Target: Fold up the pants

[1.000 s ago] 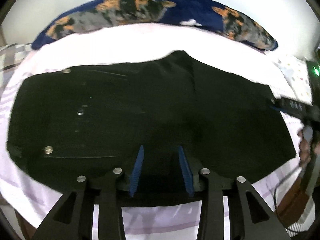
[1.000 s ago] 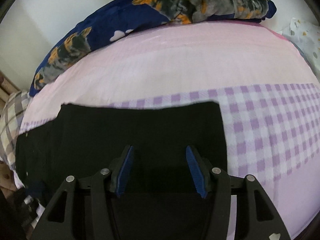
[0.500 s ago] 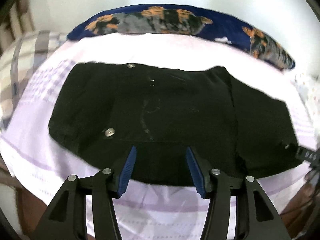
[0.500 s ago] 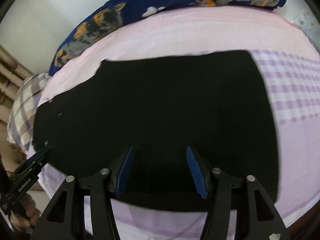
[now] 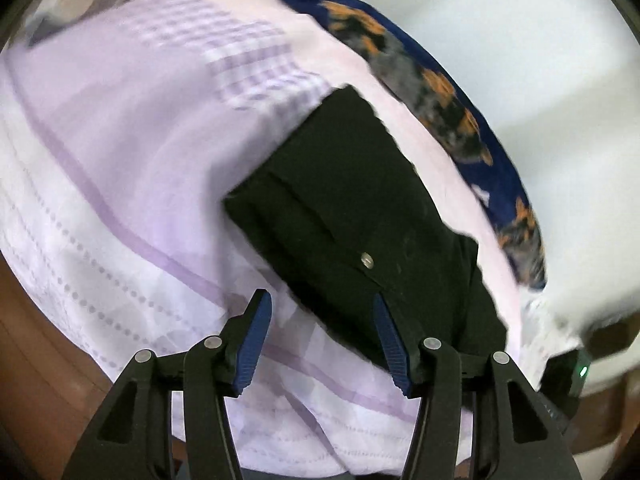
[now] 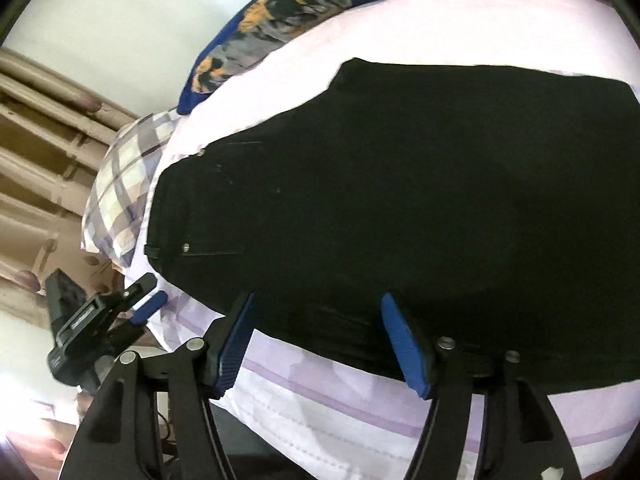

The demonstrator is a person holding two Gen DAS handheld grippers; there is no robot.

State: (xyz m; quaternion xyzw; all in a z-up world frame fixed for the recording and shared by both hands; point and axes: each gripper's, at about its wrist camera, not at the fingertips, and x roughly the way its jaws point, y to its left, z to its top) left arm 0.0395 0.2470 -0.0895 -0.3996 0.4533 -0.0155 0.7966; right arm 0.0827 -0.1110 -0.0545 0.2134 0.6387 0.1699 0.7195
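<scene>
The black pants (image 6: 400,200) lie folded flat on the pink and purple bed sheet (image 6: 360,412); in the left wrist view the pants (image 5: 360,208) show as a black slab with a metal rivet. My left gripper (image 5: 320,340) is open and empty, off the near left corner of the pants, above the sheet (image 5: 120,160). It also shows in the right wrist view (image 6: 132,304), at the pants' left end. My right gripper (image 6: 320,344) is open and empty, above the near edge of the pants.
A navy blanket with orange and grey print (image 5: 432,92) lies along the far side of the bed against the white wall, also in the right wrist view (image 6: 296,4). A plaid pillow (image 6: 124,184) lies at the left end. Curtains (image 6: 36,152) hang beyond it.
Both grippers have pulled back from the pants toward the bed's near edge. The left view has swung left, so the pants now sit to its right. Both stay open.
</scene>
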